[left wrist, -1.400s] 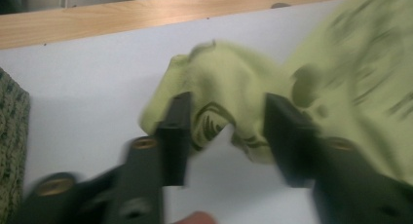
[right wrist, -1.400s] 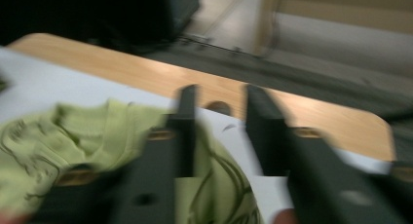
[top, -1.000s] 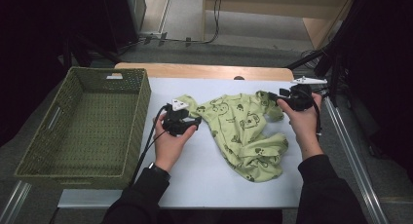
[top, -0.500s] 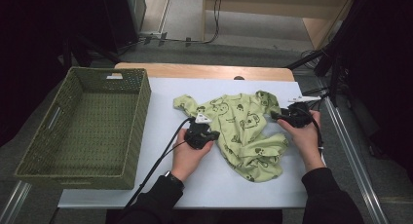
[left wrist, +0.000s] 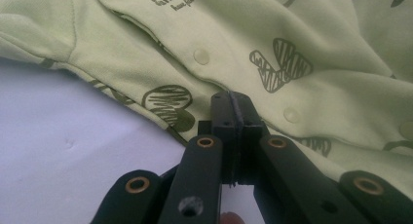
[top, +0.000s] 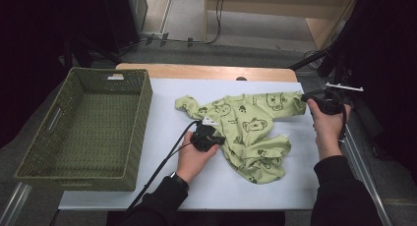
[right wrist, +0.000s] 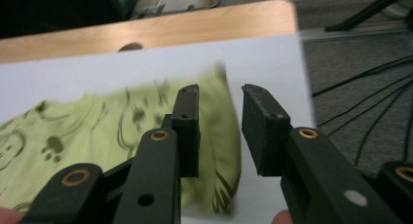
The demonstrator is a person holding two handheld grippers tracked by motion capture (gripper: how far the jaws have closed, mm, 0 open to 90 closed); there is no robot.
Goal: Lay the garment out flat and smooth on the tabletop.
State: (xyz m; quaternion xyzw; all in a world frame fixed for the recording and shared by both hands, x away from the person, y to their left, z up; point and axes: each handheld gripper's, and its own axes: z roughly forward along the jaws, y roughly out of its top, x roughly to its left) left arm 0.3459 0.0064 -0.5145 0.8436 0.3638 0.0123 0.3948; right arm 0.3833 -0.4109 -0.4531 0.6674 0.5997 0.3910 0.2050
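A light green baby garment (top: 246, 130) printed with dark bears and paw marks lies spread on the white table (top: 162, 137), one sleeve stretched out toward the right gripper (top: 314, 99) and the lower part bunched up nearer the person; a woven green basket (top: 140, 118) stands well apart on the far side of the left gripper (top: 212, 135).

In the left gripper view the left gripper (left wrist: 234, 114) has its jaws pressed flat together, the tips lying at the hem of the garment (left wrist: 272, 44) just below a row of snap buttons; whether any cloth is pinched between them cannot be told from here; bare white table (left wrist: 63, 156) lies to one side of the fingers and green cloth beyond and to the other side.

In the right gripper view the right gripper (right wrist: 220, 104) stands with a clear gap between its jaws and grips nothing; the end of the sleeve (right wrist: 214, 151) lies beneath and between the fingers, with one finger (right wrist: 187, 131) over the cloth and the other over bare table (right wrist: 263, 58); beyond the tips runs the wooden table edge (right wrist: 146, 31).
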